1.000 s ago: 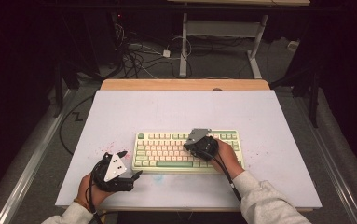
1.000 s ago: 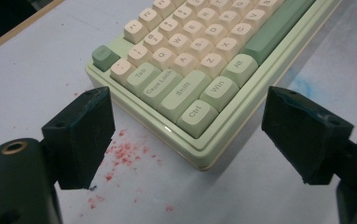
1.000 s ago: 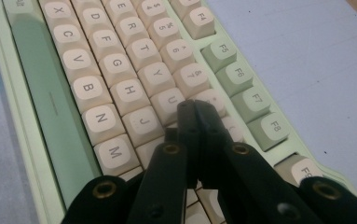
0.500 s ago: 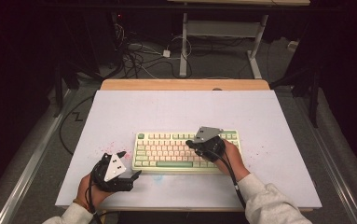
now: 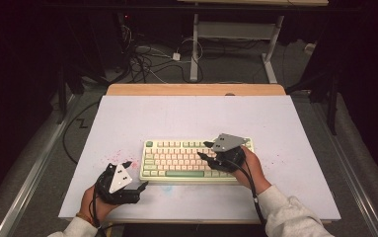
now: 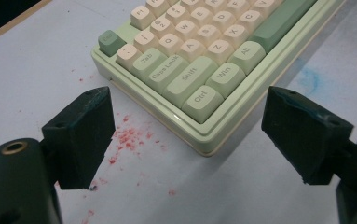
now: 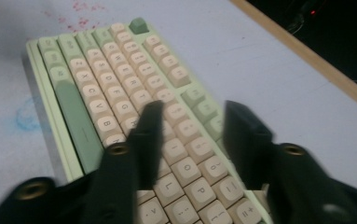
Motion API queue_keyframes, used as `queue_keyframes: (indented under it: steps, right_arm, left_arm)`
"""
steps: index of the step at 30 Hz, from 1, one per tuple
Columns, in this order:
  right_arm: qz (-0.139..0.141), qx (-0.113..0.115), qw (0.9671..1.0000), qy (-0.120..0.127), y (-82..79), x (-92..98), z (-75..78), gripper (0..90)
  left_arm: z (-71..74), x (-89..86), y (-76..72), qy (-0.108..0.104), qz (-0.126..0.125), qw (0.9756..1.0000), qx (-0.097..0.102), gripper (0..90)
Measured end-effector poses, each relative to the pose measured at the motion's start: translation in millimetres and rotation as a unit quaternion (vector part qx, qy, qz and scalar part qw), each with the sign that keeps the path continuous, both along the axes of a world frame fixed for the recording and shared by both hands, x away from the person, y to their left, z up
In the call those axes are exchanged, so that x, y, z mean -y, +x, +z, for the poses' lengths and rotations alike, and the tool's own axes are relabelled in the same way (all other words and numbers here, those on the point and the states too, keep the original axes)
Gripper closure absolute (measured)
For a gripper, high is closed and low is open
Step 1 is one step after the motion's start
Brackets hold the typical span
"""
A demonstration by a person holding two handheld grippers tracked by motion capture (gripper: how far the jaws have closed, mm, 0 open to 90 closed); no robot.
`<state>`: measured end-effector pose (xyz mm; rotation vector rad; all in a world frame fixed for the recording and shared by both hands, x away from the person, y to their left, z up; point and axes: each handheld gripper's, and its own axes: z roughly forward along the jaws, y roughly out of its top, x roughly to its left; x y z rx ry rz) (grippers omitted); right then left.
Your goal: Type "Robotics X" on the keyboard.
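Evenly lit from overhead across the white surface (image 5: 186,118); beyond its far edge, dim to near black. Soft shadow beside the keyboard (image 6: 204,60) in the left gripper view. Motion blur on fingers (image 7: 150,135) in the right gripper view.

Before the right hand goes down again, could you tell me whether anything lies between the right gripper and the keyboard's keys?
Nothing visible does. The right gripper hangs over the right half of the keyboard, its jaws just opened, with only bare keys showing in the gap. The left gripper sits off the keyboard's near left corner, on the table.
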<state>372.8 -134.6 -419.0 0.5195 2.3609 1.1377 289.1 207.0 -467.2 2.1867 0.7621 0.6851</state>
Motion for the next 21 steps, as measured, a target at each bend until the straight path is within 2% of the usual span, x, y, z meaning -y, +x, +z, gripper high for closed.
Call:
queue_keyframes:
  steps: [3,7,15,21]
  right_arm:
    - [-0.006,0.011,0.9999,0.011,-5.0,5.3,2.8,39.6]
    - [-0.008,0.027,0.9993,0.025,-11.5,11.7,4.9,33.2]
    - [-0.015,0.062,0.9974,0.033,-26.1,21.6,7.0,29.2]
    - [-0.018,0.072,0.9967,0.032,-35.4,33.1,6.8,27.9]
  left_arm:
    - [0.5,1.0,0.9,-0.001,-0.002,1.0000,0.002,16.2]
    - [-0.1,2.6,2.0,0.001,-0.006,1.0000,-0.001,16.3]
    - [1.0,4.4,2.4,0.007,-0.008,0.9999,-0.002,16.4]
    - [4.9,5.4,2.2,0.006,-0.009,0.9999,0.002,16.7]
